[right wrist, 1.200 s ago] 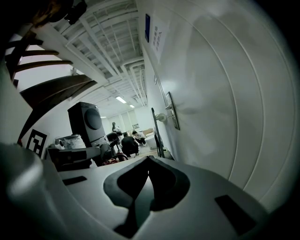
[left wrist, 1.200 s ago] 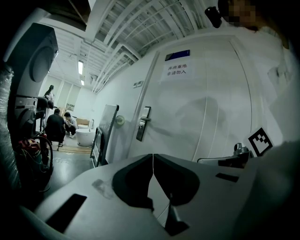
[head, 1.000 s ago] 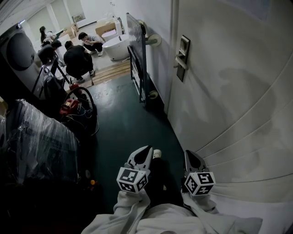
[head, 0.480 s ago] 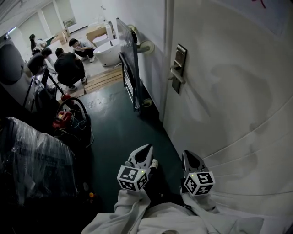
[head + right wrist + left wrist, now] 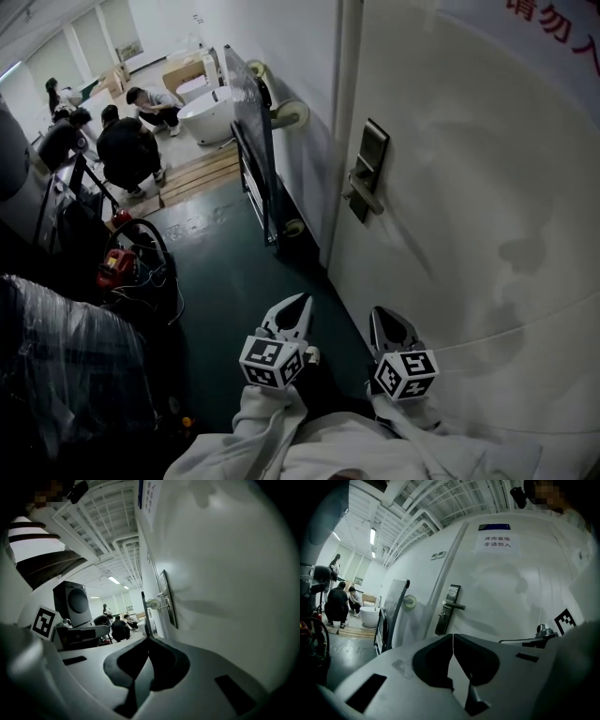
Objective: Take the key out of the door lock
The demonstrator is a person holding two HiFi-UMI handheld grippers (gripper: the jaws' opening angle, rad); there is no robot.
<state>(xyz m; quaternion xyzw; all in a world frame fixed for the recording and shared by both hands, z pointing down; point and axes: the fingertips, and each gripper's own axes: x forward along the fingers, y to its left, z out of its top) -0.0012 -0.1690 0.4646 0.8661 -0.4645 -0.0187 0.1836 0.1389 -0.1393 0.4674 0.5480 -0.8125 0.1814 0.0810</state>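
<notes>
A white door (image 5: 469,216) fills the right side of the head view. On it is a dark upright lock plate (image 5: 370,167) with a metal lever handle (image 5: 359,193). The key is too small to make out in any view. My left gripper (image 5: 299,304) and right gripper (image 5: 378,315) are held low, side by side, well short of the lock, both shut and empty. The left gripper view shows the lock plate (image 5: 448,609) and handle (image 5: 455,605) ahead beyond the closed left gripper (image 5: 453,637). In the right gripper view the lock plate (image 5: 168,599) lies edge-on above the closed right gripper (image 5: 149,639).
A black-framed panel on a wheeled cart (image 5: 251,141) leans at the wall left of the door. Beyond it are a white tub (image 5: 208,112) and crouching people (image 5: 122,148). Plastic-wrapped goods (image 5: 66,347) and a red tool (image 5: 116,267) lie at the left on the dark green floor (image 5: 234,272).
The head view has swung toward the door: the lock plate now sits lower and larger in the picture. Both grippers stay shut and in the same place at the bottom.
</notes>
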